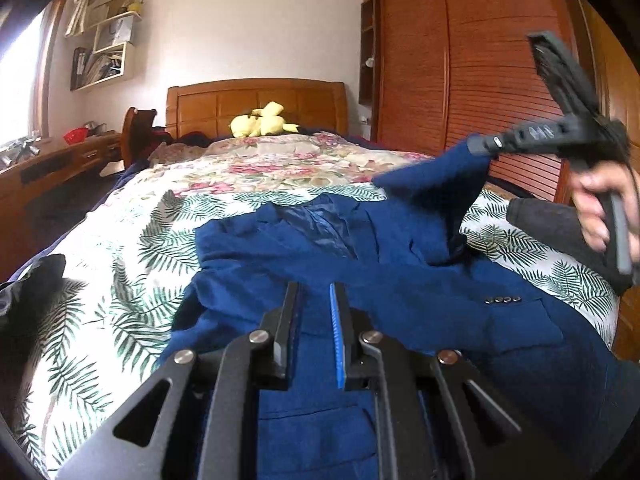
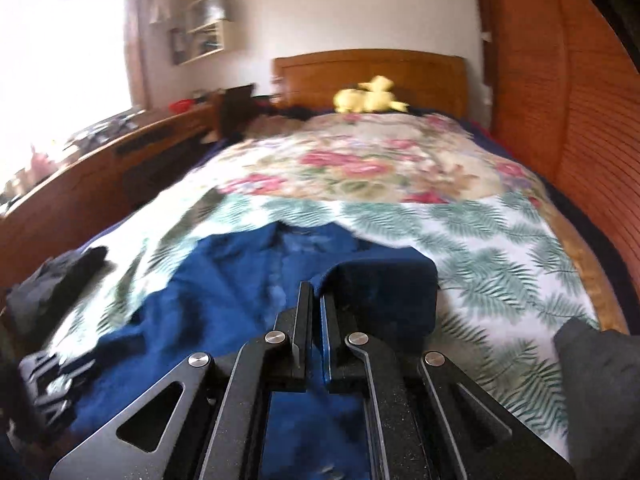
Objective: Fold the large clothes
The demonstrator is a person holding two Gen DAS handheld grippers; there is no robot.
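Observation:
A blue suit jacket (image 1: pixel 400 280) lies spread on the leaf-print bedspread (image 1: pixel 120 264), its lining and collar toward the headboard. My left gripper (image 1: pixel 316 292) hovers low over the jacket's near part, jaws a small gap apart with nothing between them. My right gripper (image 1: pixel 480 146) shows in the left wrist view at the right, shut on the jacket's sleeve end (image 1: pixel 440 184) and lifting it above the bed. In the right wrist view the right gripper (image 2: pixel 316 300) pinches that blue fabric (image 2: pixel 380 284) at its tips, over the jacket (image 2: pixel 224 280).
A floral quilt (image 1: pixel 280 160) and a yellow plush toy (image 1: pixel 260 120) lie near the wooden headboard (image 1: pixel 256 96). A wooden wardrobe (image 1: pixel 480 60) stands right of the bed, a desk (image 1: pixel 60 164) left. Dark clothing (image 1: pixel 36 280) lies at the bed's left edge.

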